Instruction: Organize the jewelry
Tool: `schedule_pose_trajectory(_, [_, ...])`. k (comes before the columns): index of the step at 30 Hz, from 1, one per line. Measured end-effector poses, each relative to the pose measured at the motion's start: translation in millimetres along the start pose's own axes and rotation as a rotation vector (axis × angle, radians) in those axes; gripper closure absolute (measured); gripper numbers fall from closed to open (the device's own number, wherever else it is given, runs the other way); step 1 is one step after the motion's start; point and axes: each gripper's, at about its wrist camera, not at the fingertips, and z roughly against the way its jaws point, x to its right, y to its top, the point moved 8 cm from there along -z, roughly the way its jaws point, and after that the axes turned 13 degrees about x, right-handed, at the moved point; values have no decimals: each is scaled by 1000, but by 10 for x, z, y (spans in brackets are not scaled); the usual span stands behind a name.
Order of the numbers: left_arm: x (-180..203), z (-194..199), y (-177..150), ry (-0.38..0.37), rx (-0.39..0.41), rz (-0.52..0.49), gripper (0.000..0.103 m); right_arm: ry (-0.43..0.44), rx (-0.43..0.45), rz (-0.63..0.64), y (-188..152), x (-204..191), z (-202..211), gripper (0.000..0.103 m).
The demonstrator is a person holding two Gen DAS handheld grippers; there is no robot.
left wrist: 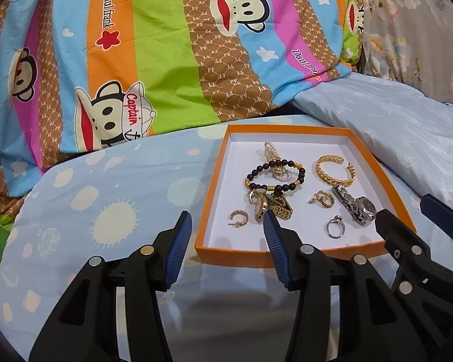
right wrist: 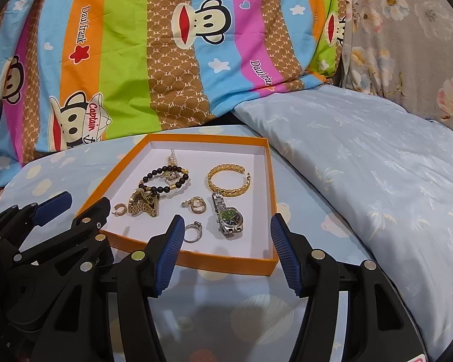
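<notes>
An orange box lid with a white inside (left wrist: 290, 253) (right wrist: 196, 264) lies on the pale blue bed sheet and holds the jewelry. In it are a dark bead bracelet (left wrist: 274, 175) (right wrist: 163, 178), a gold bangle (left wrist: 335, 170) (right wrist: 229, 181), a gold watch (left wrist: 274, 208) (right wrist: 143, 205), a silver watch (left wrist: 355, 206) (right wrist: 229, 215), a silver ring (left wrist: 335, 226) (right wrist: 193, 227) and small gold earrings (left wrist: 238, 217) (right wrist: 120, 209). My left gripper (left wrist: 228, 220) hovers open over the box's near left corner. My right gripper (right wrist: 228, 224) stands open over the near edge, the silver watch seen between its fingers but untouched.
A striped cartoon-monkey blanket (left wrist: 166, 54) is heaped behind the box. A pale blue pillow (right wrist: 362, 157) rises at the right, with grey floral fabric (right wrist: 407, 30) beyond it. The sheet (left wrist: 105, 196) spreads left of the box.
</notes>
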Motion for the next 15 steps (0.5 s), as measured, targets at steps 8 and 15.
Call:
schedule_pose_trajectory(8, [29, 180, -60, 13, 9, 0, 51, -2, 14, -3, -72, 62, 161, 43])
schedule_pose_trajectory(15, [-12, 246, -117, 32, 0, 18, 51, 1, 18, 14, -105, 29, 202, 43])
